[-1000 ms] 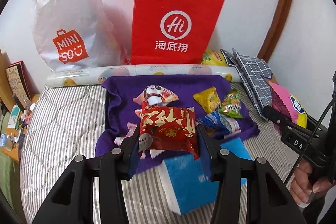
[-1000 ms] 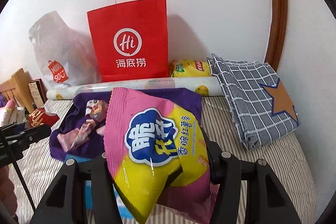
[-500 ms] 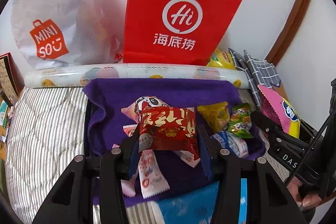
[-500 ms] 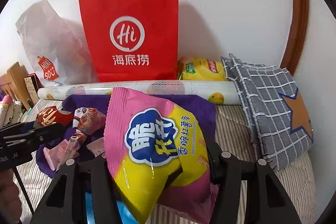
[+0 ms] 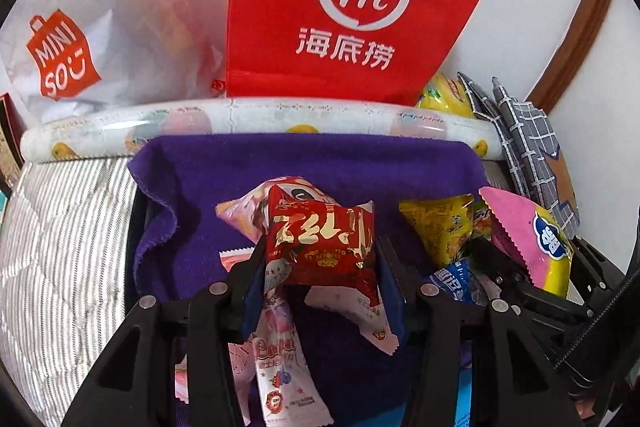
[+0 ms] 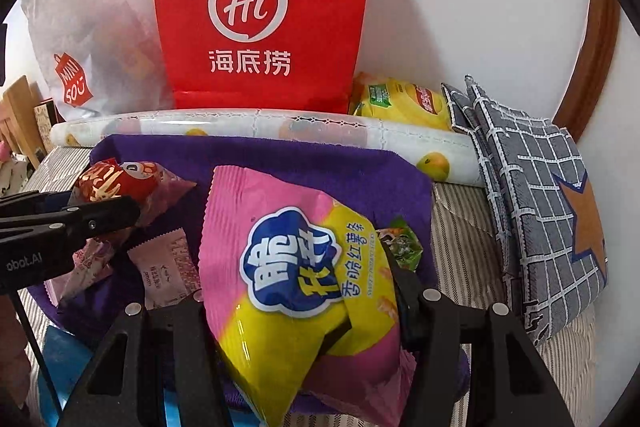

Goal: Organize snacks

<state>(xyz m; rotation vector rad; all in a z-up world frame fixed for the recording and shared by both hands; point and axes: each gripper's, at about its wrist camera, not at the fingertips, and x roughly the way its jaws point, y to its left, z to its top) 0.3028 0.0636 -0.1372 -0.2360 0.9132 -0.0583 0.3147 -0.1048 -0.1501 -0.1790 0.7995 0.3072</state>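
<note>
The left hand-held gripper (image 5: 320, 263) is gripping a red packet (image 5: 322, 243), its two jaws closed against the packet's sides, and is holding it above the purple towel (image 5: 320, 163) that is lying on the striped bed (image 5: 68, 227). The right hand-held gripper (image 6: 304, 291) is clamping a pink bag (image 6: 296, 275) with yellow and blue print, the bag filling the gap between the jaws and standing up over the towel's near right part. Under the red packet, a pale pink panda pouch (image 5: 244, 207) and several pink sachets (image 5: 276, 355) are lying on the middle of the towel. Toward the towel's right edge, a yellow snack (image 5: 440, 227), a small green one (image 6: 404, 243) and a blue-labelled pack (image 5: 450, 277) are lying close together. Along the towel's far edge a white fruit-print roll (image 5: 256, 119) is lying across the bed. Behind the roll, a red paper bag (image 5: 348, 7) and a white plastic bag (image 5: 92, 27) are standing against the wall. A yellow chip bag (image 6: 400, 103) is lying just right of the red paper bag, beside a folded grey checked cloth (image 6: 536, 187) at the bed's right edge. A blue box (image 6: 60, 359) is showing at the towel's near left corner.
</note>
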